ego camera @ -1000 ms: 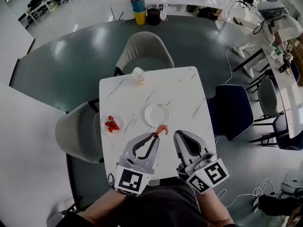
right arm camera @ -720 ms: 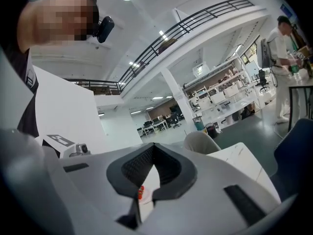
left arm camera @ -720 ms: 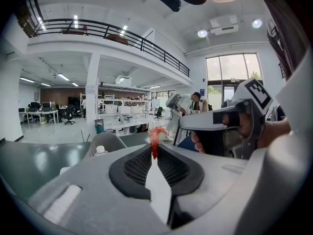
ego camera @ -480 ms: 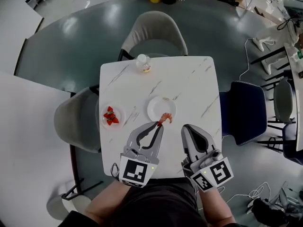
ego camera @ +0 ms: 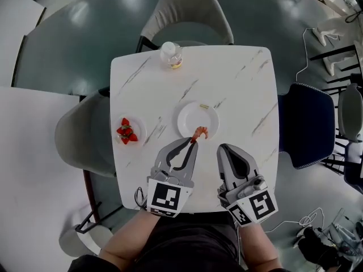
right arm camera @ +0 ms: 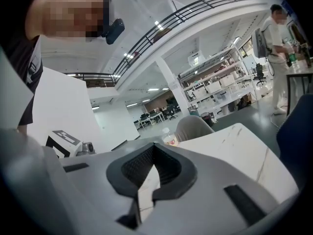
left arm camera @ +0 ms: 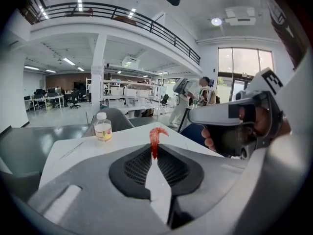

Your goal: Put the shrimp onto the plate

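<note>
Both stood closed: left gripper (ego camera: 191, 144) pinched the shrimp (ego camera: 199, 132) over the mid-frame plate (ego camera: 191, 114)'s lower rim, right gripper (ego camera: 223, 150) nothing; centring before release seemed wise.

The shrimp (ego camera: 199, 133), orange-red and curled, is clamped in the left tongs (ego camera: 192, 143), over the white plate's (ego camera: 190, 113) near rim.

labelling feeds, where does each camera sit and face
Head view: on the head, steeply down at the white marbled square table; forearms show.
Left gripper view: on the left hand-held gripper, along jaws shut on the curled orange-red shrimp.
Right gripper view: on the right hand-held gripper, along shut empty jaws.
Shared: head and left views show the shrimp.
</note>
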Tool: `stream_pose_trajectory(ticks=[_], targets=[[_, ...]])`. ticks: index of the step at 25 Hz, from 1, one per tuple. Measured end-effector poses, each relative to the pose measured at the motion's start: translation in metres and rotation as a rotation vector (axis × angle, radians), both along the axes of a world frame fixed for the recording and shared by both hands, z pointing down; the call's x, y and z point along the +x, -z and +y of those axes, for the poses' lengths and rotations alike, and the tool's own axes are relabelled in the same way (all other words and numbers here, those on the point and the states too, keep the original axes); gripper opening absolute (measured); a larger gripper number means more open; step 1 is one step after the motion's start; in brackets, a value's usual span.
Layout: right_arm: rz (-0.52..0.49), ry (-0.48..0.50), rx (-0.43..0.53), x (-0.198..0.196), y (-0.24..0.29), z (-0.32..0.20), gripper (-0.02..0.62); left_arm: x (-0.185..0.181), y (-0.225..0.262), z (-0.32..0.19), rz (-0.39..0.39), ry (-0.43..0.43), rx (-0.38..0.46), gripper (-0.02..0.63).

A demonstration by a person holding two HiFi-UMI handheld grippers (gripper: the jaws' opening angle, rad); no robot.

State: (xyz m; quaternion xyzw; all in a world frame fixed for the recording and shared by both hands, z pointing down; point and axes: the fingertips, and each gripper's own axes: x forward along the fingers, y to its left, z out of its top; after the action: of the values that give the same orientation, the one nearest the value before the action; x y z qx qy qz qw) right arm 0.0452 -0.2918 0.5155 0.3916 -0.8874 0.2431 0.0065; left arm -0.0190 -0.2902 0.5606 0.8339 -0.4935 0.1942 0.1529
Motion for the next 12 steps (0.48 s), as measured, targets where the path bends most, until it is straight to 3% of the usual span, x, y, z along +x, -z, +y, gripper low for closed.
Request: stream_pose_trajectory(ticks=[12], targets=[[0.039,-0.017,-0.061,-0.017,-0.075,-0.006,0.003,-0.006,-0.103,-0.026,-0.043,-0.006,-0.129,0.041]])
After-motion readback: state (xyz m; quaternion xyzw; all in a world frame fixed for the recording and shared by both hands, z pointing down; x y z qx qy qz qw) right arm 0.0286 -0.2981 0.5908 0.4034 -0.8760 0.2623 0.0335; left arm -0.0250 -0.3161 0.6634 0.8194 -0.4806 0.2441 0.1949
